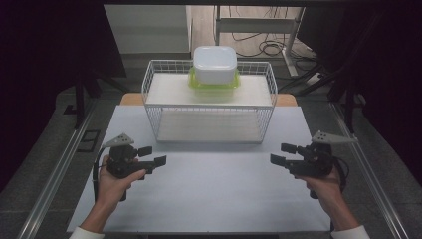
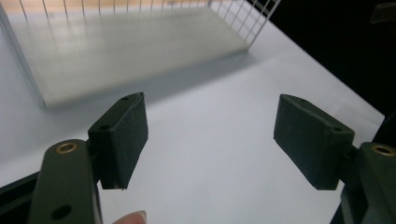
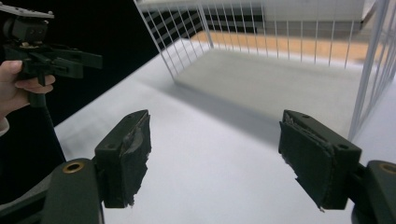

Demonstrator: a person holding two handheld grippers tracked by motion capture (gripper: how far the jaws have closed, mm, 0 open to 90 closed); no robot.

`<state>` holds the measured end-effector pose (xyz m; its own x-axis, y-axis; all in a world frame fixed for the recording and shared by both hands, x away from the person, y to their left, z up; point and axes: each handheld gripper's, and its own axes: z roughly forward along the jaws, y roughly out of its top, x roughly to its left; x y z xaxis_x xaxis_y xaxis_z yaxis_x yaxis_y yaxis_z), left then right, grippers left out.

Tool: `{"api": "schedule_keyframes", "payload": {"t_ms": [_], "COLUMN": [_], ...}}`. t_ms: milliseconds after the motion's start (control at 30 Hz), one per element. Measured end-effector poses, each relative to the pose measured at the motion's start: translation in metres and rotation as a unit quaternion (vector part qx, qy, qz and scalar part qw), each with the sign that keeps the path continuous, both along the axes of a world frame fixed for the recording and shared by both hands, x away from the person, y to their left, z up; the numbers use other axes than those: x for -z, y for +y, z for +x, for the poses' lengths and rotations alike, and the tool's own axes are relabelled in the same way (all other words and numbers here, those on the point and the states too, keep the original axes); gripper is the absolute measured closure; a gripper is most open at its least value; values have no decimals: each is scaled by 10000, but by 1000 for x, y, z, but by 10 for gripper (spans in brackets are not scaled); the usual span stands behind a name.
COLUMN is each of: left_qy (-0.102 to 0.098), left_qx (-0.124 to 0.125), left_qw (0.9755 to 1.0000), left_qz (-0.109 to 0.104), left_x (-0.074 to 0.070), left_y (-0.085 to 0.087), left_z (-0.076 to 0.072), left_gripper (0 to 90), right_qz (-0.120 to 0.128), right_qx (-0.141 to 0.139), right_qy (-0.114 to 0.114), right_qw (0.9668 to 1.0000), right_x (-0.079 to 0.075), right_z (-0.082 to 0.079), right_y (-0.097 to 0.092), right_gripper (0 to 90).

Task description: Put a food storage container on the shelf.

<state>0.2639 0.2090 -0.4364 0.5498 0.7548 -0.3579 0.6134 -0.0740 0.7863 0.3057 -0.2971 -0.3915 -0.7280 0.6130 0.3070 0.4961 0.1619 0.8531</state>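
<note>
A white table (image 1: 209, 194) sits in a dark room. On it stands a white wire basket (image 1: 209, 102) with a shelf — a white box (image 1: 215, 63) rests upside down on a green lid (image 1: 214, 82) up there. The left gripper (image 1: 152, 156) and right gripper (image 1: 281, 153) hang low over the table, well apart — both wide open, holding nothing.

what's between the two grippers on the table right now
Nothing: in the high view the white table top lies bare between the left gripper and the right gripper.
</note>
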Motion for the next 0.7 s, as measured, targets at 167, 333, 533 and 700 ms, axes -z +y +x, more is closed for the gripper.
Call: {"api": "schedule_keyframes", "payload": {"t_ms": [167, 333, 533, 700], "left_qy": [298, 277, 326, 329], "left_qx": [-67, -155, -161, -187], "left_qw": [9992, 9988, 9983, 9979], "left_qz": [241, 367, 459, 533], "left_x": [30, 34, 41, 42], "left_y": [5, 4, 4, 5], "left_z": [-5, -4, -3, -3], "left_gripper": [252, 248, 243, 238], "right_qz": [58, -328, -350, -400], "right_qx": [66, 90, 0, 35], "right_qy": [299, 407, 432, 470], "right_qw": [9995, 9986, 9985, 9981], "right_x": [38, 60, 67, 71], "right_z": [-10, -11, -11, -11], "right_y": [-6, -6, -1, 0], "right_gripper": [225, 217, 208, 202]}}
